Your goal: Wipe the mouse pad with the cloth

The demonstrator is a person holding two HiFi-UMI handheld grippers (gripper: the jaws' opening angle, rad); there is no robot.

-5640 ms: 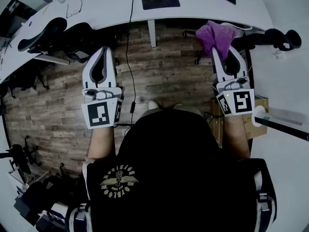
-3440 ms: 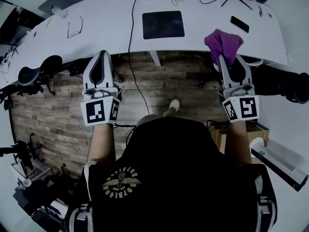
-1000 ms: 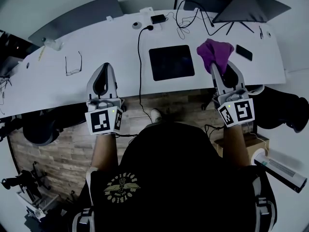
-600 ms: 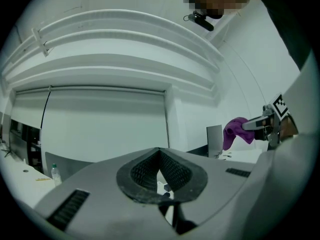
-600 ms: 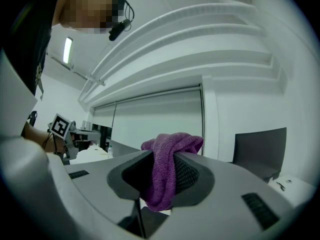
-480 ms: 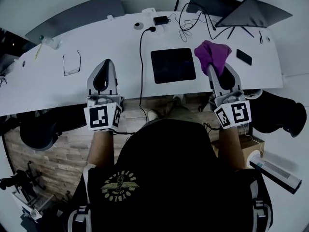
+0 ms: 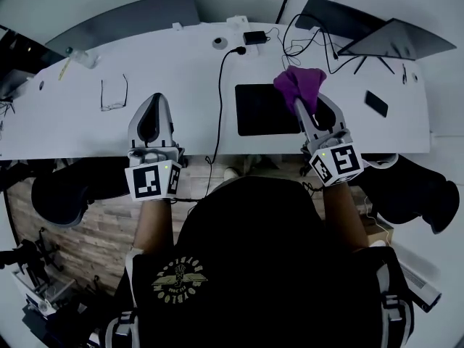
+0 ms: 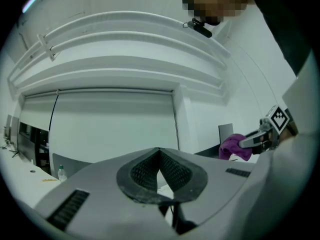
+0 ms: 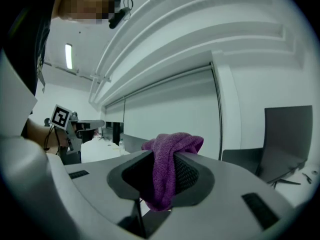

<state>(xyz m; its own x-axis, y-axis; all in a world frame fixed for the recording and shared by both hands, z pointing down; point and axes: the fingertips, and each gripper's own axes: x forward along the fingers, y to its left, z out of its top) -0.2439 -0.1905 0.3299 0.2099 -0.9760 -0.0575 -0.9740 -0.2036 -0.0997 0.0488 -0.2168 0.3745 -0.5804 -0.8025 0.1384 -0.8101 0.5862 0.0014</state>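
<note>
The black mouse pad (image 7: 264,109) lies flat on the white desk (image 7: 181,71), near its front edge. My right gripper (image 7: 302,101) is shut on the purple cloth (image 7: 298,81), which bunches out past the jaw tips over the pad's right edge. The right gripper view shows the cloth (image 9: 167,169) pinched between the two pads and raised above the desk. My left gripper (image 7: 154,98) hovers over the desk left of the pad, shut and empty; its pads (image 8: 148,171) meet at the tip. From the left gripper view the cloth (image 8: 234,147) shows at far right.
A black cable (image 7: 222,85) runs down the desk just left of the pad to a charger (image 7: 255,37). Glasses (image 7: 114,95) lie at the left, a phone (image 7: 376,103) and laptop (image 7: 395,42) at the right. Black chairs (image 7: 65,187) (image 7: 406,191) stand under the desk's front edge.
The person has come up to the desk. My right gripper has carried the cloth left and now holds it over the pad's right edge. The left gripper stays shut and empty.
</note>
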